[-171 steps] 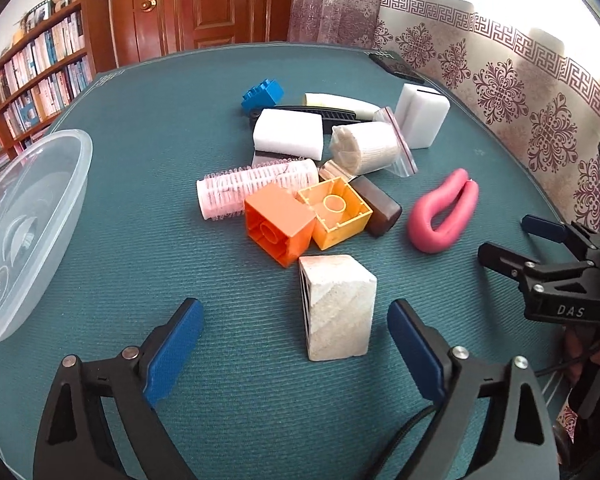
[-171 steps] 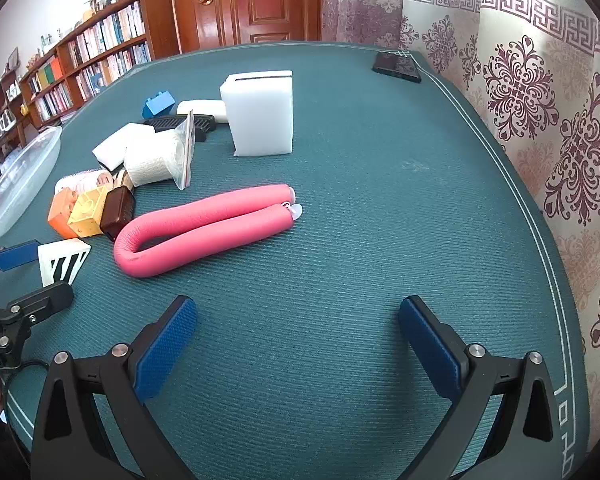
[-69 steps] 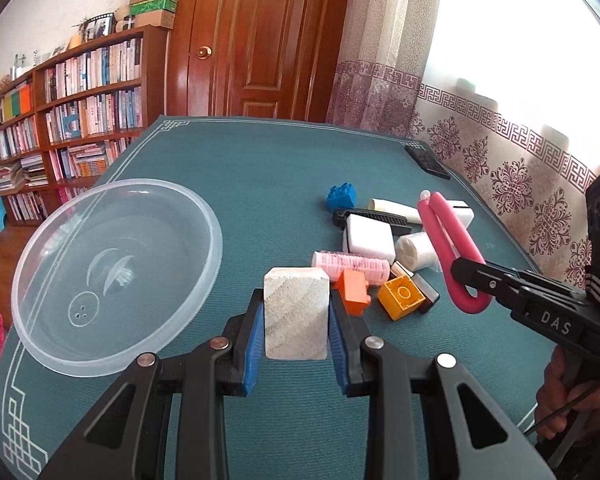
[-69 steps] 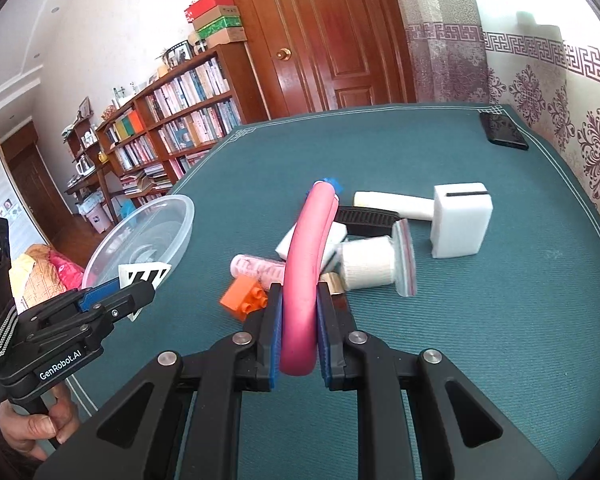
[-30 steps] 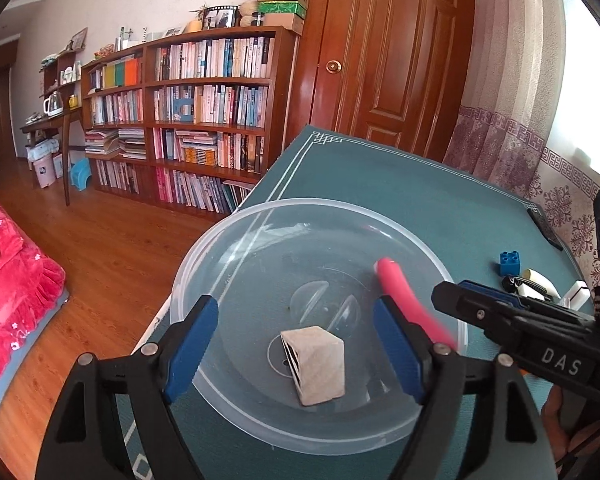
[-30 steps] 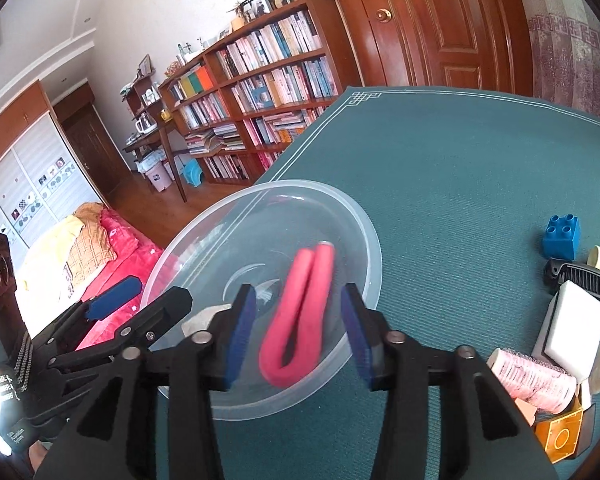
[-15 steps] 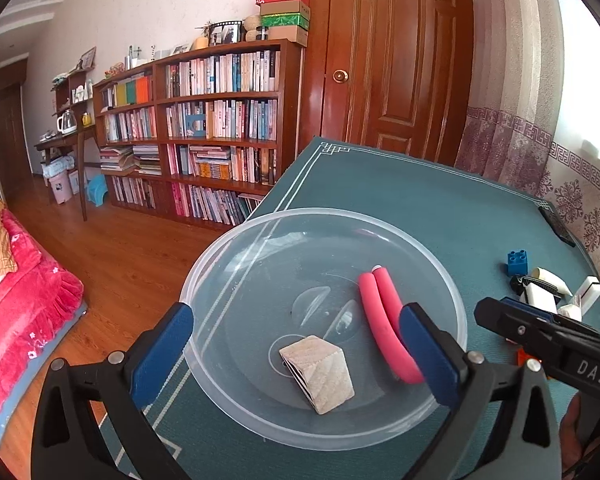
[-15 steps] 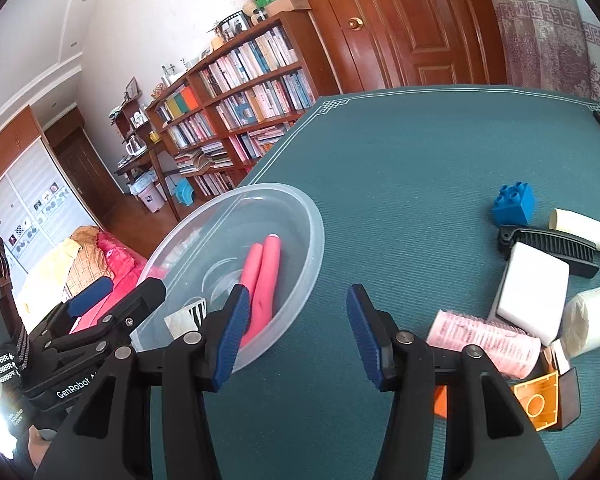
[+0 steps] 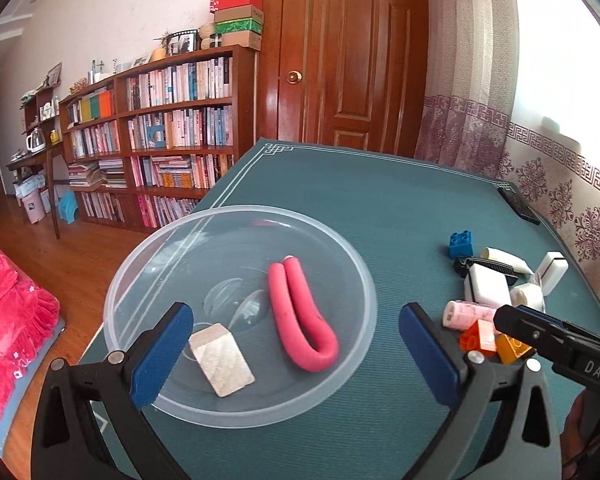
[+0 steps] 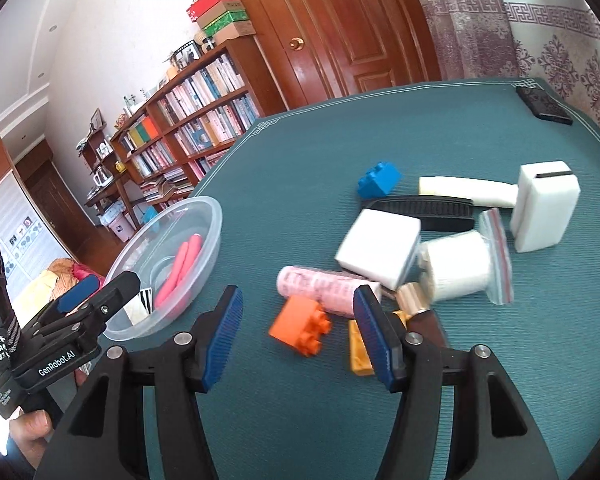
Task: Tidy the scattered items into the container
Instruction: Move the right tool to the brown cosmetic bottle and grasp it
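From the left wrist view, the clear bowl (image 9: 236,414) is seen on the green desk (image 9: 380,208). A pink foam roll (image 9: 300,316) and a pale wood block (image 9: 222,364) are lying inside it. The left gripper (image 9: 296,356) is held above the bowl with its fingers wide apart and nothing in them.

From the right wrist view, the right gripper (image 10: 300,340) is pointed at the pile left on the desk. Its fingers are open and empty. The orange brick (image 10: 300,330) is seen just between them, near a pink curler (image 10: 324,284). One more pick-up is probably being started. The fingers must be lowered around the brick and closed.
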